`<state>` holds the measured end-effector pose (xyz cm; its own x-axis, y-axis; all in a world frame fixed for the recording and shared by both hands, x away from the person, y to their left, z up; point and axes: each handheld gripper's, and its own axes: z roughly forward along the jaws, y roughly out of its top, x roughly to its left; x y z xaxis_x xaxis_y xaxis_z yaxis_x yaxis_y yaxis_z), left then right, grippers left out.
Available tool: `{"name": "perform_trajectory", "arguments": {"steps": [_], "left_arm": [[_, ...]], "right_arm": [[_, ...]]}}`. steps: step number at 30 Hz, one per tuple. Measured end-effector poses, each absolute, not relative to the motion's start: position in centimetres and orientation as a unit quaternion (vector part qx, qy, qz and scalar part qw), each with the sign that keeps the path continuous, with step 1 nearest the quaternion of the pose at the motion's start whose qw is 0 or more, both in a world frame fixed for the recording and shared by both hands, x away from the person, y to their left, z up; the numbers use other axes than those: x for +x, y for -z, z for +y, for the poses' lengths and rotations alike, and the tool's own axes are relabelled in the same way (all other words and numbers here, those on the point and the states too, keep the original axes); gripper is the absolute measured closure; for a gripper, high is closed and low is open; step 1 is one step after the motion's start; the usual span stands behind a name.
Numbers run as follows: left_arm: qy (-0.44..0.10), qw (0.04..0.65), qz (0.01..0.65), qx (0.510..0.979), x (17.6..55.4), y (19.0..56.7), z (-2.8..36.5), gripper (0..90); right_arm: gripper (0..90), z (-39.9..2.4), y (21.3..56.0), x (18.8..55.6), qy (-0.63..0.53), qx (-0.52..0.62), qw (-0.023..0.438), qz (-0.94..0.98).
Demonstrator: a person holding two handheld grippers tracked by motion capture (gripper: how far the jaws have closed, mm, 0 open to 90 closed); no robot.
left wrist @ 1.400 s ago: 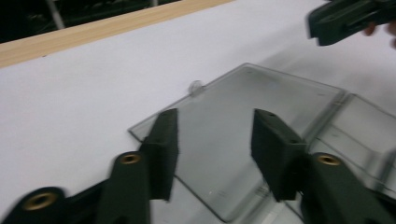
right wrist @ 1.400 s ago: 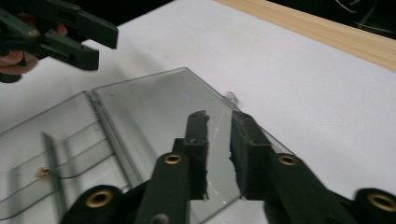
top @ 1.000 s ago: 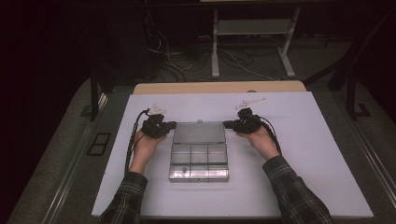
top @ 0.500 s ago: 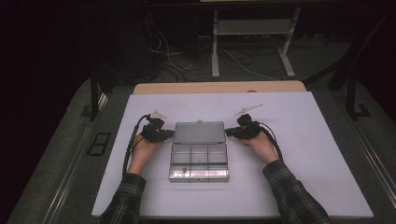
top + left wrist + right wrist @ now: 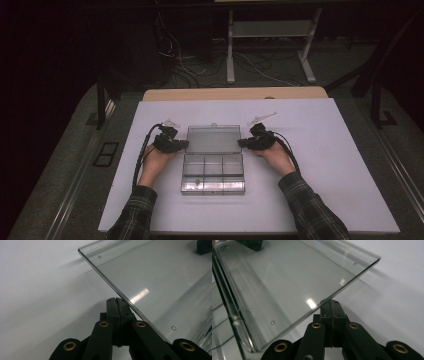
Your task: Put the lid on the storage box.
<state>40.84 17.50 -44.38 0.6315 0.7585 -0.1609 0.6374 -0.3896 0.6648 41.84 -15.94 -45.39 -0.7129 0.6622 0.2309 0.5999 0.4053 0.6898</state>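
A clear plastic compartment box [image 5: 213, 172] lies in the middle of the white table, its lid [image 5: 212, 139] swung open toward the far side. My left gripper [image 5: 186, 144] is shut, with its tips at the lid's left edge. My right gripper [image 5: 241, 143] is shut too, at the lid's right edge. In the left gripper view the closed jaws [image 5: 116, 299] sit just under the edge of the lid [image 5: 160, 277], which is raised off the table. The right gripper view has the closed jaws [image 5: 331, 301] likewise under the lid [image 5: 287, 277]. Nothing is between either pair of jaws.
The white table top [image 5: 325, 150] has open room left, right and in front of the box. A wooden strip [image 5: 235, 94] runs along the far edge. Cables and a metal stand [image 5: 270, 45] are on the dark floor beyond.
Both hands have slid a little toward the person along the lid's sides. The box has stayed in place and both grippers have stayed shut.
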Motion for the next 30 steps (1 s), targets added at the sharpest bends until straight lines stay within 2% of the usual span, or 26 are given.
{"name": "perform_trajectory", "arguments": {"steps": [30], "left_arm": [[-0.107,0.455,0.413,0.781,40.1,41.9,17.9,88.5]], "right_arm": [[89.4,-15.6,42.5,41.0,-0.446,0.37,0.065,0.812]]}}
